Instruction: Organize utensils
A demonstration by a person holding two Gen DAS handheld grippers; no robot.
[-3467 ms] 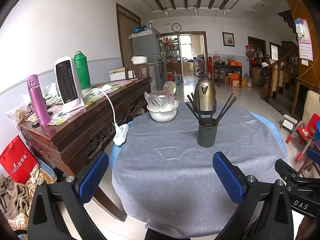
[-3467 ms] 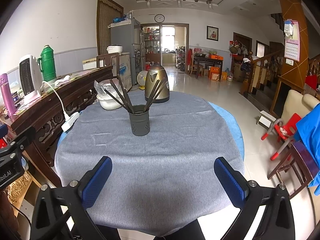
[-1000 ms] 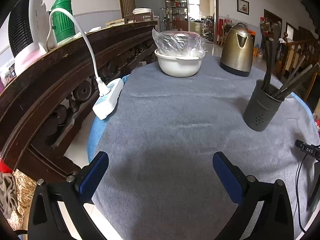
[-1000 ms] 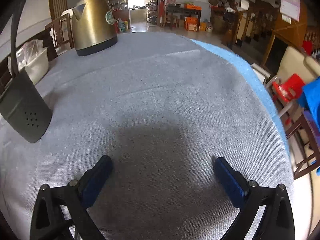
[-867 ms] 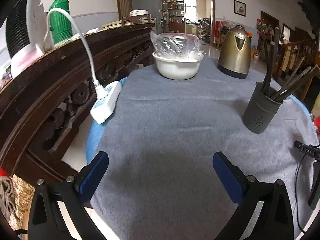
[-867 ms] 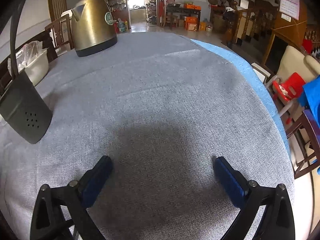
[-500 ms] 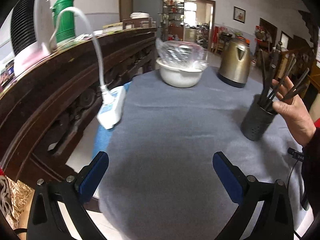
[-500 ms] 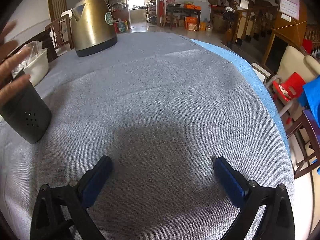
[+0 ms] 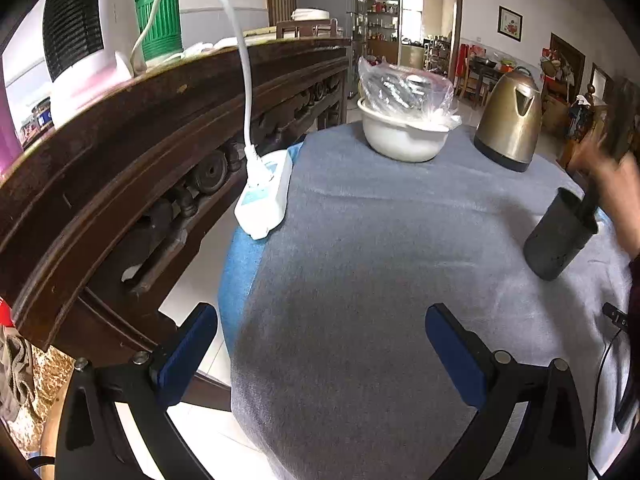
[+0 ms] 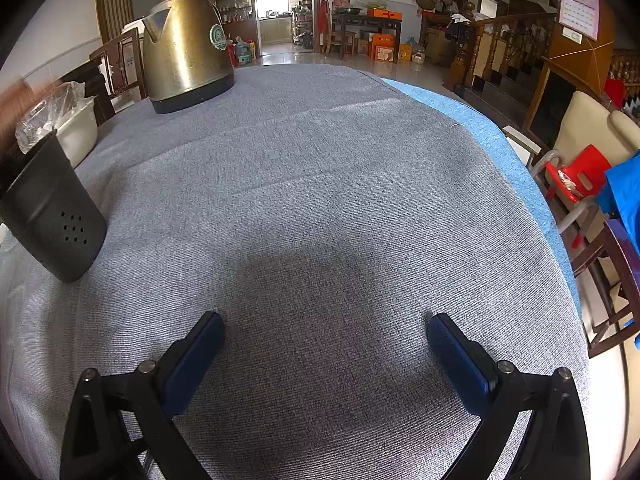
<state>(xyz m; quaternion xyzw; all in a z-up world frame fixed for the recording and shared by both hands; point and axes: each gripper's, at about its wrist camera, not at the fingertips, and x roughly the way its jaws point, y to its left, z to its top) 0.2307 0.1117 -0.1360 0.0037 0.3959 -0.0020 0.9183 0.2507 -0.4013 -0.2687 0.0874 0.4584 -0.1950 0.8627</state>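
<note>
- The left gripper (image 9: 320,344) sits low over the grey tablecloth (image 9: 380,240), blue pads spread wide and pinching nothing; the right gripper (image 10: 324,348) does the same, apparently parked so a bare hand can work.
- That bare hand (image 9: 612,184), motion-blurred at 3 o'clock in the left wrist view, closes on a bundle of dark chopsticks (image 9: 622,120) and looks to be drawing them up out of the dark utensil holder (image 9: 560,236), probably to lay them out for sorting.
- The holder tilts under the pull; in the right wrist view it leans at 9 o'clock, perforated wall facing the lens.
- A brass-coloured kettle (image 10: 186,40) at 11 o'clock and a white bowl (image 9: 402,140) under a plastic bag stand well apart from the holder, out of the working area.
- A white power strip (image 9: 266,196) hangs at the table edge beside the dark wooden sideboard (image 9: 120,152).
- Half a second ago the hand only reached beside the fanned sticks; now they are gathered and raised. Both grippers have stayed as they were.
</note>
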